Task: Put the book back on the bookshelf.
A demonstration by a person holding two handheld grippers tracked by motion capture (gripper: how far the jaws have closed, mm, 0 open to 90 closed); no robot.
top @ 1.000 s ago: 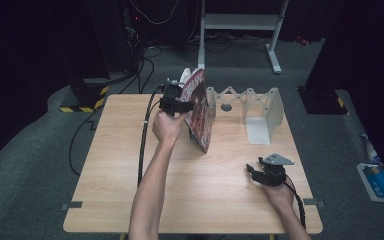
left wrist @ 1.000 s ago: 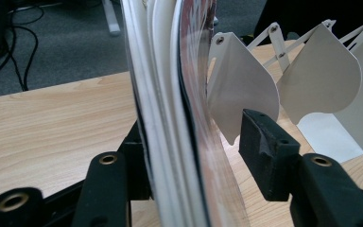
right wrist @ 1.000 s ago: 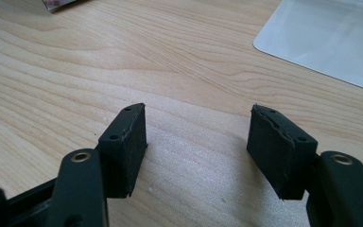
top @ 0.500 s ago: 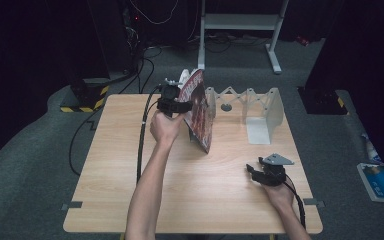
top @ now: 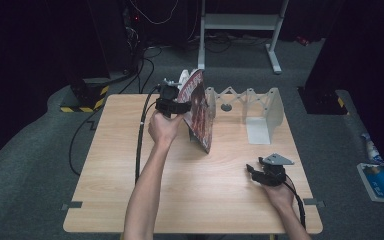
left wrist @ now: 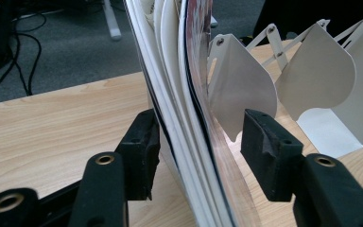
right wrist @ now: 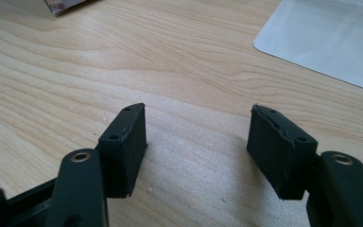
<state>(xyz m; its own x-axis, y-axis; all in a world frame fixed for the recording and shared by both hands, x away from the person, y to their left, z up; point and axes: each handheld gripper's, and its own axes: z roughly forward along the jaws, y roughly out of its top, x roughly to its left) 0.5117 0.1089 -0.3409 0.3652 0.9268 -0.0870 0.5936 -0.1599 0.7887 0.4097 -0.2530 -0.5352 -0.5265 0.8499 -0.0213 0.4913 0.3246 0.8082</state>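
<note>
Nearest, at lower right, the right tongs (top: 256,171) are resting wide open and empty on the counter (top: 110,200). Farther, at upper centre, the left tongs (left wrist: 198,135) are straddling one upright magazine (top: 198,111), parted, beside one white folding rack (top: 260,107).

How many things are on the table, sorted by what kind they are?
Magazines: 1, the magazine standing on edge
White folding racks: 1, the rack beside it
Grippers: 2, the left gripper and the right gripper
Total: 4
</note>
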